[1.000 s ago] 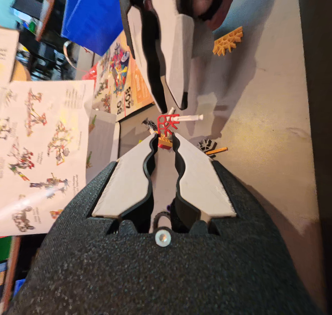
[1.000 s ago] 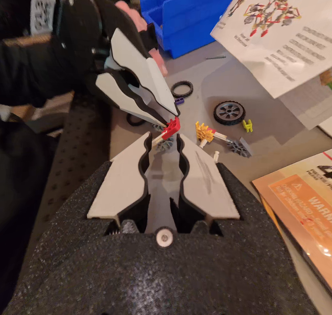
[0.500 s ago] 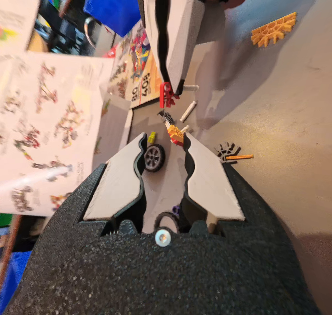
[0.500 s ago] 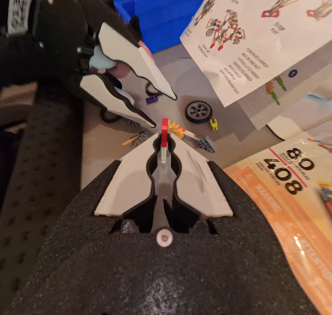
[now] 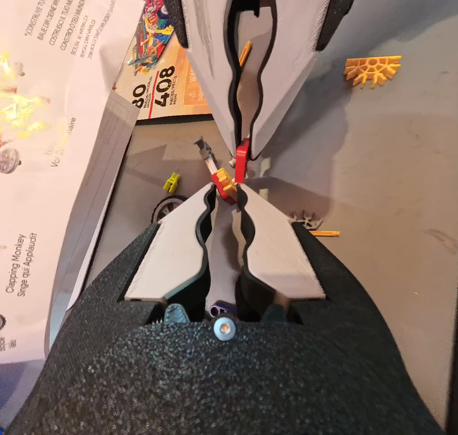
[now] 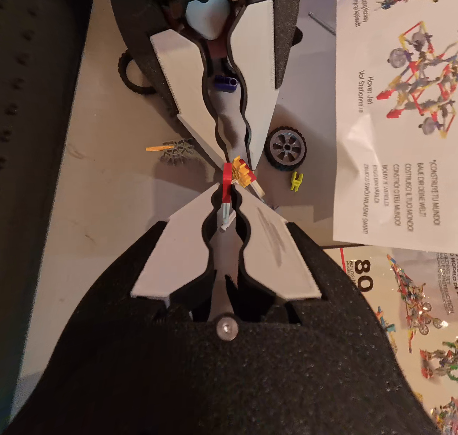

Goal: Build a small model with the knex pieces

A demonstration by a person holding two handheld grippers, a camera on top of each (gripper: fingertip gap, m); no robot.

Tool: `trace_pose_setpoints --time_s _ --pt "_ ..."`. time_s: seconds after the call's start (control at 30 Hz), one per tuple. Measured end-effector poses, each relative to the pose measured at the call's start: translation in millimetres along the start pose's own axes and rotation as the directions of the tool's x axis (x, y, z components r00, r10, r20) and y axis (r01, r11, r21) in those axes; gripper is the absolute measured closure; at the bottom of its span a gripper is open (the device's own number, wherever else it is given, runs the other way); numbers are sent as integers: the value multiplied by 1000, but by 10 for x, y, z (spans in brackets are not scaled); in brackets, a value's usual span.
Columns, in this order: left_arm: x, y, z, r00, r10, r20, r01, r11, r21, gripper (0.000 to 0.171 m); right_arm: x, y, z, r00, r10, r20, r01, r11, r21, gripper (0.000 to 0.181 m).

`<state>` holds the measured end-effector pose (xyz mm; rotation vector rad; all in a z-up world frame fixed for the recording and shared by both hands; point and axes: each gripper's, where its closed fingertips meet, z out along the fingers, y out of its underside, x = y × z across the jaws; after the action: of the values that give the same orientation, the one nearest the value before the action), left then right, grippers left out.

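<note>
My right gripper [image 6: 226, 187] is shut on a red connector [image 6: 226, 177] with a white rod [image 6: 226, 212] running back between its fingers. My left gripper [image 5: 226, 187] is shut on a yellow and red connector piece [image 5: 225, 183], whose white rod leads to a grey connector [image 5: 204, 148]. The two grippers face each other tip to tip just above the grey table. The red connector [image 5: 241, 160] touches the yellow and red piece [image 6: 241, 172]. The right gripper [image 5: 244, 154] shows at the top of the left wrist view, and the left gripper [image 6: 238, 167] at the top of the right wrist view.
A grey wheel [image 6: 286, 148] and a yellow-green clip [image 6: 296, 181] lie just right of the tips. A grey connector with an orange rod [image 6: 176, 150] lies left. An instruction sheet [image 6: 396, 100], a parts bag [image 6: 396, 324], a purple piece [image 6: 225, 83], a black tyre [image 6: 128, 76] and a yellow connector [image 5: 371, 72] surround them. The tips of both grippers are at nearly the same place. About 5 cm separates my left fingertips from the grey wheel [image 6: 286, 148].
My right gripper has shut on the red connector and swung round to face the left gripper. My left gripper opened, then narrowed onto the yellow and red piece.
</note>
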<state>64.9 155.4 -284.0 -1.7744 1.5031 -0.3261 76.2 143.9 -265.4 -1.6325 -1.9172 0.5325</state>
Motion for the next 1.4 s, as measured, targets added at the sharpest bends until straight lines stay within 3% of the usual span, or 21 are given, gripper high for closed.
trace_pose_setpoints --time_s 0.5,0.67,1.4 --pt "33 103 -107 978 148 -149 -152 988 -17 157 -47 -43 87 989 -11 147 16 999 -33 176" --pt "37 126 -174 979 136 -151 -142 989 -30 145 -50 -112 134 988 -28 149 36 998 -49 176" --pt "20 98 -153 980 169 -106 -174 984 -40 148 -22 -32 191 988 -103 116 125 972 -198 176"
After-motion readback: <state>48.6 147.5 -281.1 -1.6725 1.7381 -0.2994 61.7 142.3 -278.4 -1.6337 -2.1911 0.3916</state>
